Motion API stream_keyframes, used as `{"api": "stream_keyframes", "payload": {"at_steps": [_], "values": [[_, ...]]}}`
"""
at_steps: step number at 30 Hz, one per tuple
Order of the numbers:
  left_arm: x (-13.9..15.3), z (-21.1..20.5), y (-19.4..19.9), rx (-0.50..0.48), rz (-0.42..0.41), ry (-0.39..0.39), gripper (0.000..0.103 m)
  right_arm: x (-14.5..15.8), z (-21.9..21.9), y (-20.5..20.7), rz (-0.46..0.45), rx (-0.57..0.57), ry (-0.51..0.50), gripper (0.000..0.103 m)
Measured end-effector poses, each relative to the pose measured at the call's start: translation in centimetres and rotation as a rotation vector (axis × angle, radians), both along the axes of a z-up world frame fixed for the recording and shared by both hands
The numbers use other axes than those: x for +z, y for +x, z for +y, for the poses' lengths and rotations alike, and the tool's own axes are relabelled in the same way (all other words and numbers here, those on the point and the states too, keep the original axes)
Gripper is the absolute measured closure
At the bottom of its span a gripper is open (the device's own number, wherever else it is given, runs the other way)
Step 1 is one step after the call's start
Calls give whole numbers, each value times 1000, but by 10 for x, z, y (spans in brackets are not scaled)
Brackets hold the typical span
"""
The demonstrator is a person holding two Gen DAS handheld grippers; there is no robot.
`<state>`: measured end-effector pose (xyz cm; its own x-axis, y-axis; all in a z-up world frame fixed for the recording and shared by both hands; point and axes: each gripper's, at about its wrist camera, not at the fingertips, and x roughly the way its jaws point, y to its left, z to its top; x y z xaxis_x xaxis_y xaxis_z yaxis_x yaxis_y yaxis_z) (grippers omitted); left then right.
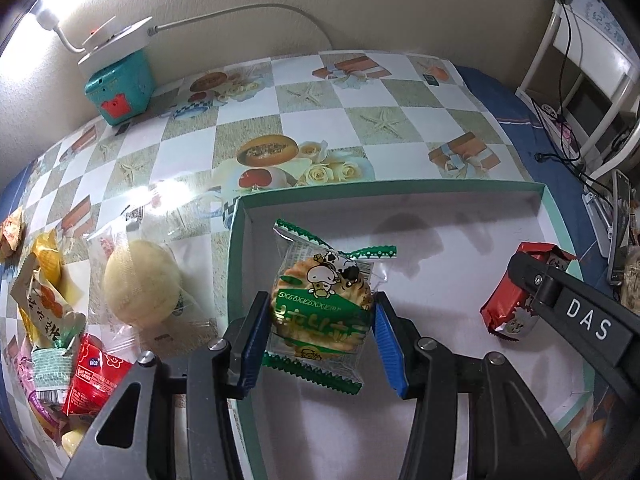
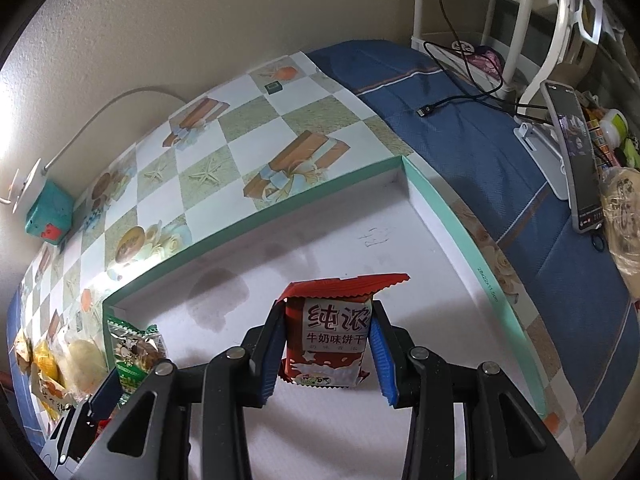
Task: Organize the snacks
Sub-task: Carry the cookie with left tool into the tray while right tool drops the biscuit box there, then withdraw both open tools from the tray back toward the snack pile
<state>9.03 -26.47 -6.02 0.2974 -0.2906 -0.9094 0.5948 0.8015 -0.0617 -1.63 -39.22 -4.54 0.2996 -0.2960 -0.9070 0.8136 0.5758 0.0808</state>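
Loose snack pile (image 1: 60,312) beside tray (image 1: 400,194); phone (image 2: 576,160) maybe propped.

Left gripper (image 1: 318,322) and right gripper (image 2: 326,346) — both angled steeply down, jaws clamped.

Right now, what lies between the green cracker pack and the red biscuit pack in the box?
Nothing: only bare white box floor separates the green pack and red pack, seen in the left wrist view.

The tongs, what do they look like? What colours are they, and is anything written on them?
Both the left tongs and the right tongs are black, with ribbed blue fingers and round silver bolts at the joints. Seen from the left wrist, the right tongs carry white letters, DAS. No cables or sleeves show.
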Motion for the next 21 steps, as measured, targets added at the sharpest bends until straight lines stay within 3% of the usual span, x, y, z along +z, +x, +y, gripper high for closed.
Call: {"api": "stream_keyframes", "payload": {"at_steps": [5, 8, 12, 17, 21], "values": [[2, -1, -1, 2, 23, 0, 50, -3, 0, 1, 4, 0, 17, 60], [7, 1, 0, 8, 19, -2, 45, 1, 0, 0, -2, -3, 16, 59], [18, 7, 2, 19, 28, -15, 41, 9, 1, -1, -13, -1, 9, 44], [38, 24, 7, 63, 11, -28, 35, 21, 5, -5, -21, -3, -1, 44], [46, 50, 17, 146, 7, -7, 31, 28, 12, -7, -33, 15, -6, 28]]}}
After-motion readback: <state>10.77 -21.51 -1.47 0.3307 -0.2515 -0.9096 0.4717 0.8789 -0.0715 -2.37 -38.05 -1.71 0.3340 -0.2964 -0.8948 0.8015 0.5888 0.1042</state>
